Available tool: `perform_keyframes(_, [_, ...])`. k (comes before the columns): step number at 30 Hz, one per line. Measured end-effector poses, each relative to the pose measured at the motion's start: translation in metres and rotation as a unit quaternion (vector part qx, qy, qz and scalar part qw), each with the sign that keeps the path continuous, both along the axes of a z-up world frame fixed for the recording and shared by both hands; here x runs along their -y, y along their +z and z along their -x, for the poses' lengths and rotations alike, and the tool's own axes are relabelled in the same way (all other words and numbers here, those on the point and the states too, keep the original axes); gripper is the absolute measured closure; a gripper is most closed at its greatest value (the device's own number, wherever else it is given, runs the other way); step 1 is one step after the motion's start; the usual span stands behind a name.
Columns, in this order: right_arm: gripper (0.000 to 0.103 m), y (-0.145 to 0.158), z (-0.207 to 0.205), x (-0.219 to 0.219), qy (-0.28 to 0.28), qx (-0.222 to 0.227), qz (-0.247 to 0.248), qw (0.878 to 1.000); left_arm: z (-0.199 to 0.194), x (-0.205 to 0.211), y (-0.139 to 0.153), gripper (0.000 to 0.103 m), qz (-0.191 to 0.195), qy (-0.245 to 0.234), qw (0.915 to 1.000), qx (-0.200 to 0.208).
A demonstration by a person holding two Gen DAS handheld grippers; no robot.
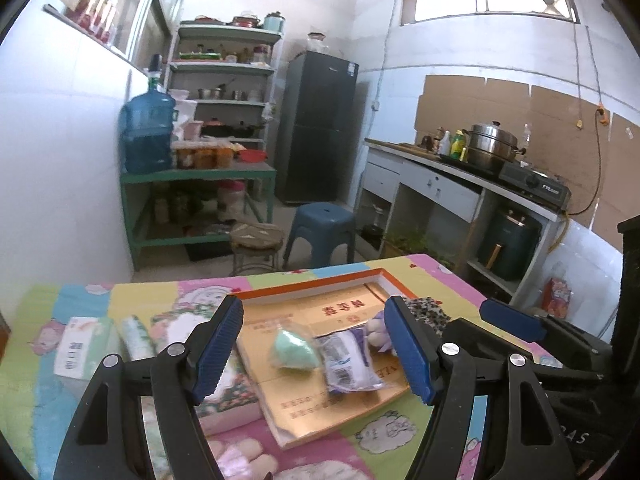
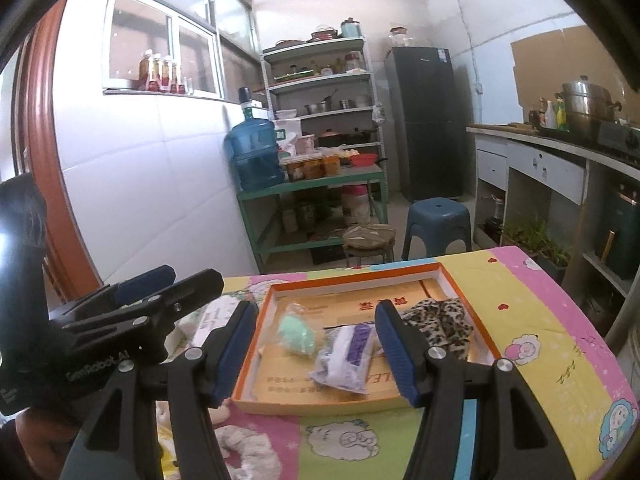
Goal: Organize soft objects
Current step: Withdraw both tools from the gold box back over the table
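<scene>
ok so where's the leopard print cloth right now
The leopard print cloth lies in the orange-rimmed box lid, at its right end in the right wrist view, beside the white and purple packet.

Both wrist views look forward and slightly down over the orange-rimmed tray [image 1: 316, 286] [image 2: 352, 270], close above it. The left view sits left of the tray, the right view right. Both share the tray, blue stool [image 1: 322, 220] [image 2: 438, 212] and fridge [image 1: 316, 120] [image 2: 428, 120] beyond.
</scene>
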State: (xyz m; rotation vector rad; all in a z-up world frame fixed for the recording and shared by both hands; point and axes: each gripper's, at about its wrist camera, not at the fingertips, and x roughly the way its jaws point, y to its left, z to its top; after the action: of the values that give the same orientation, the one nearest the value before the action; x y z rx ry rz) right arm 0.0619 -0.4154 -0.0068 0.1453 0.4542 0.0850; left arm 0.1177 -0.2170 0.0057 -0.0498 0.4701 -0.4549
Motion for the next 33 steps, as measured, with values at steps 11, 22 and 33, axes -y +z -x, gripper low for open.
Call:
perform_keyframes(11, [0.041,-0.004,0.011,-0.053,0.032,-0.013,0.008,0.999,0.029,-0.058,0.002,0.028,-0.032,0.049,0.998,0.022])
perform_keyframes(22, [0.041,-0.012,0.017,-0.106,0.07,-0.023,0.006,0.997,0.048,-0.121,-0.007,0.029,-0.046,0.09,0.9948,0.017])
perform_keyframes(33, [0.041,-0.034,0.021,-0.145,0.087,-0.051,-0.008,0.995,0.059,-0.16,-0.027,0.029,-0.045,0.132,0.9902,-0.011])
